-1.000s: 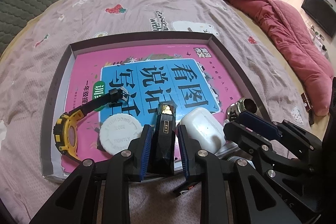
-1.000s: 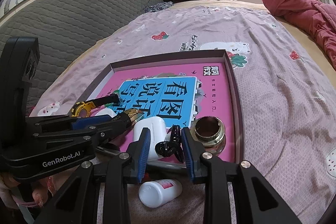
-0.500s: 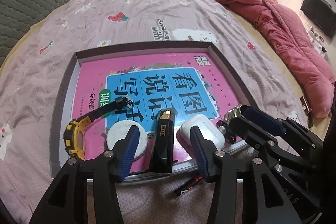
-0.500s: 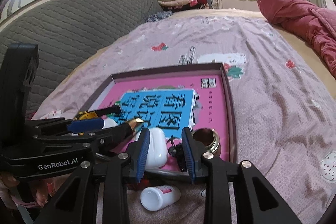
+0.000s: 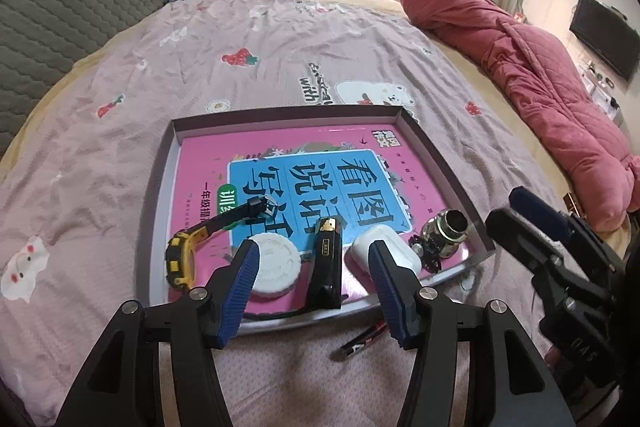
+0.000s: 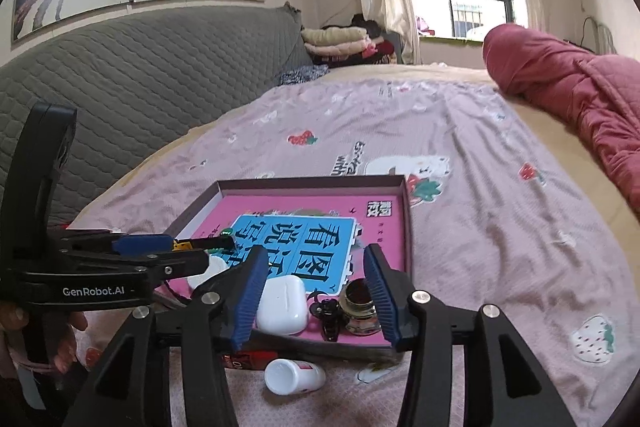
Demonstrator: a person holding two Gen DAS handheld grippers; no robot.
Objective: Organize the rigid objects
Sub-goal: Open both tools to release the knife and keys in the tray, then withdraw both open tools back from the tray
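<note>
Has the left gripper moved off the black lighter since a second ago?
Yes. The left gripper opened and backed toward the tray's near edge; the black lighter lies released.

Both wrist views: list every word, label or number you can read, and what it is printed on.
"GenRobot.AI": white print on the left gripper's black body.
"看图说话写话": large characters on the book's blue panel, upside down here.
"with": bedsheet, beside the bear; the word above it is blurred.
Black lighter's gold label: too small.
White cap's embossed lettering: unreadable.
White bottle's label: unreadable.
</note>
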